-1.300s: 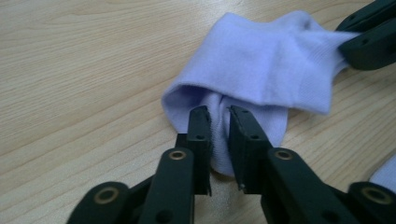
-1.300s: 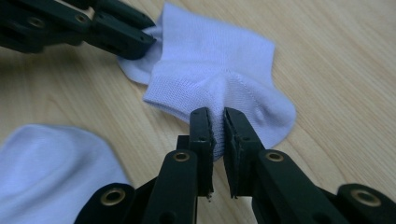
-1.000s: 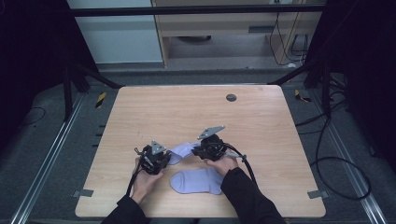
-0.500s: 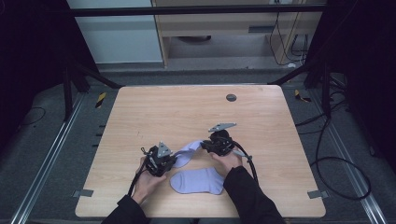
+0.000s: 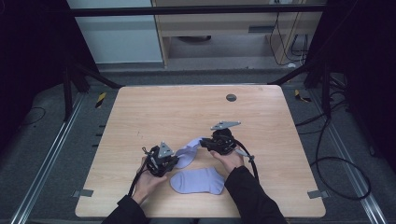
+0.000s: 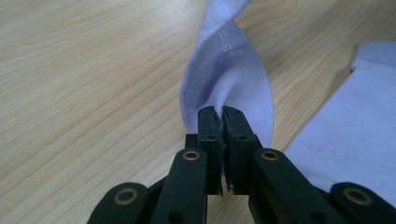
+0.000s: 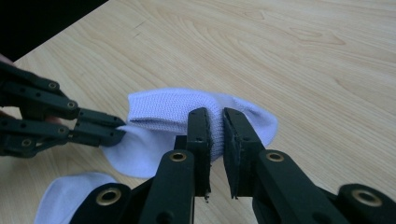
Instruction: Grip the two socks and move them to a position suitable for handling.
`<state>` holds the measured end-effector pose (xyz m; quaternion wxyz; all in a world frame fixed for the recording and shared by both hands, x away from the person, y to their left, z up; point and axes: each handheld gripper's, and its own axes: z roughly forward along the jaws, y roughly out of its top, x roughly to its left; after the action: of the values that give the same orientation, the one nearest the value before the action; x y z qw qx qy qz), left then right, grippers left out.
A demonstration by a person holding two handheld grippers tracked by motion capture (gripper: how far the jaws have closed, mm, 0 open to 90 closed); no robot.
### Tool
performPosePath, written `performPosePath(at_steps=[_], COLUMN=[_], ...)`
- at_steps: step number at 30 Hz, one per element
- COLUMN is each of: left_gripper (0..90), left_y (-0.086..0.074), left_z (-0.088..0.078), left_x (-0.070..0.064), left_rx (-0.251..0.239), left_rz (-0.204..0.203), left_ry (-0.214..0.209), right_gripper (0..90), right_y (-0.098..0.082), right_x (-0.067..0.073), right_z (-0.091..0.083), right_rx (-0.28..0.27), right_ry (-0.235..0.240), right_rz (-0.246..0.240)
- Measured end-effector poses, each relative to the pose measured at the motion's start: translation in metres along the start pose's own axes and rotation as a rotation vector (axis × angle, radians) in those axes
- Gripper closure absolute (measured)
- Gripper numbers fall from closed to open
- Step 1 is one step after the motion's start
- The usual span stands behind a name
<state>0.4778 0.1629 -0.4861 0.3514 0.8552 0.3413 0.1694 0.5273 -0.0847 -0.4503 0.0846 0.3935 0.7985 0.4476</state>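
Note:
A lavender sock [image 5: 188, 152] hangs stretched between my two grippers just above the wooden table [image 5: 187, 107]. My left gripper [image 5: 176, 158] is shut on one end of it; in the left gripper view the jaws [image 6: 219, 114] pinch a fold of the sock [image 6: 229, 70]. My right gripper [image 5: 202, 143] is shut on the other end, and in the right gripper view its jaws [image 7: 215, 116] clamp the ribbed part of the sock [image 7: 163, 109]. The left gripper [image 7: 116, 133] holds the smooth end there. A second lavender sock [image 5: 198, 181] lies flat near the front edge.
A small dark round disc [image 5: 230, 97] is set into the far part of the table. Bare wood stretches to the far, left and right. Cables trail from both grippers off the front edge. Black frame bars and a dark floor surround the table.
Both hands have drifted a little to the right with the sock still held between them. The flat sock has not moved.

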Motion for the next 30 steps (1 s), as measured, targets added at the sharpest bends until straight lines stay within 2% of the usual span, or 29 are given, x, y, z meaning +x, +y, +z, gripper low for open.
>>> performPosePath(at_steps=[5,8,10,16,20,21,24,27,29,30], left_gripper=[86.2,86.1,85.8,83.6,72.8,67.1,58.0,53.7,52.5,52.6], left_y=[-0.001,-0.001,-0.001,-0.002,-0.002,-0.002,-0.002,-0.002,-0.003,-0.003], left_z=[0.004,0.004,0.004,0.005,0.006,0.005,0.001,-0.004,-0.006,-0.006], left_x=[-0.002,-0.002,-0.002,0.000,0.001,0.002,0.005,0.008,0.007,0.007], left_rx=[0.022,0.023,0.022,0.022,0.016,0.014,-0.007,-0.018,-0.024,-0.022], left_rz=[0.016,0.017,0.012,0.004,-0.011,-0.019,-0.072,-0.137,-0.184,-0.195], left_ry=[-0.019,-0.016,-0.014,0.009,0.037,0.046,0.068,0.086,0.088,0.091], right_gripper=[78.5,73.2,69.4,59.3,56.9,56.4,55.3,54.7,54.9,55.2], right_y=[-0.001,-0.005,-0.007,-0.003,0.001,0.002,0.006,0.012,0.017,0.019], right_x=[-0.007,-0.013,-0.015,-0.016,-0.019,-0.019,-0.020,-0.022,-0.024,-0.025], right_z=[0.008,0.019,0.021,0.011,0.005,0.004,0.002,0.001,0.002,0.003], right_rx=[-0.005,0.010,-0.005,-0.071,-0.098,-0.098,-0.087,-0.084,-0.085,-0.088], right_ry=[-0.032,-0.044,-0.050,-0.059,-0.068,-0.069,-0.066,-0.078,-0.077,-0.079], right_rz=[0.016,0.010,-0.007,-0.072,-0.094,-0.100,-0.112,-0.141,-0.138,-0.137])
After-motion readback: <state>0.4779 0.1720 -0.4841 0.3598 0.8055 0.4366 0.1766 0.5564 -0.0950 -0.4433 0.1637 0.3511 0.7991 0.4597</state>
